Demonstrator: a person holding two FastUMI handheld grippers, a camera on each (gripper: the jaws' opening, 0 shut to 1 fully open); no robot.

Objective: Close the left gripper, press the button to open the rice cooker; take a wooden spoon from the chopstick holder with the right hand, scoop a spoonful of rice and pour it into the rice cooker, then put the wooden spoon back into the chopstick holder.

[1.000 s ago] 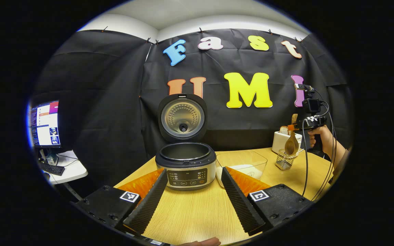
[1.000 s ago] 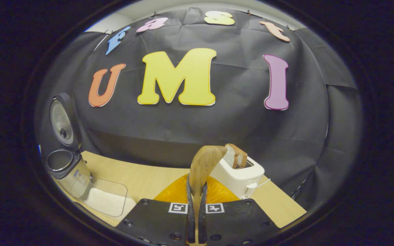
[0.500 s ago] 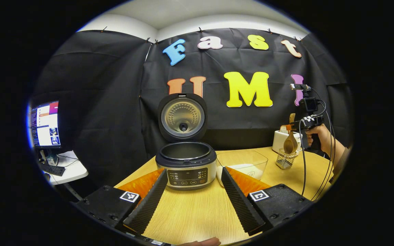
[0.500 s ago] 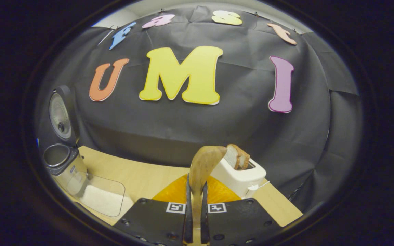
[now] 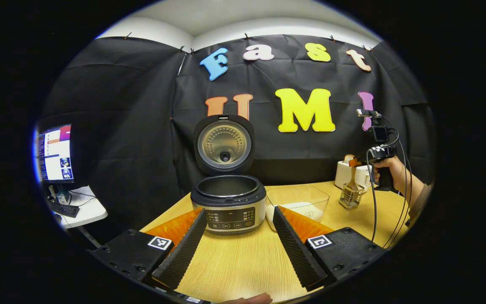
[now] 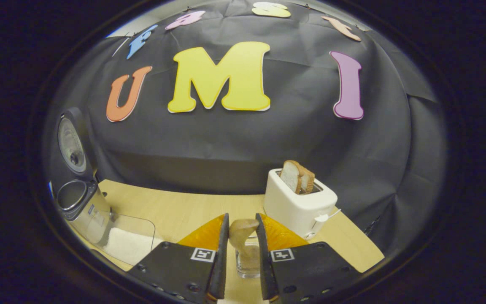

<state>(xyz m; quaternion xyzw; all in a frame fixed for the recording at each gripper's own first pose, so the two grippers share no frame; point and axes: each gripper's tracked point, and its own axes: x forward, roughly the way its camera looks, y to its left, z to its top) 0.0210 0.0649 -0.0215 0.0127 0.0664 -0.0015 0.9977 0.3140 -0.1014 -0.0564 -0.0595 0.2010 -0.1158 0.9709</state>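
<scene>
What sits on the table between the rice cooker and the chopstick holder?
In the left gripper view, a clear container of rice lies between the rice cooker and the chopstick holder.

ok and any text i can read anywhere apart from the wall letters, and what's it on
rice cooker panel: printed button labels, too small to read.
monitor: text too blurred to read.
square tags: black-and-white patterns, no words.
Nothing else carries legible text.

The left gripper (image 5: 234,240) has ridged fingers on black screwed blocks. Each block carries a square black-and-white marker. Black cables hang from the right gripper (image 5: 355,162) beside the toaster (image 5: 348,174).
</scene>
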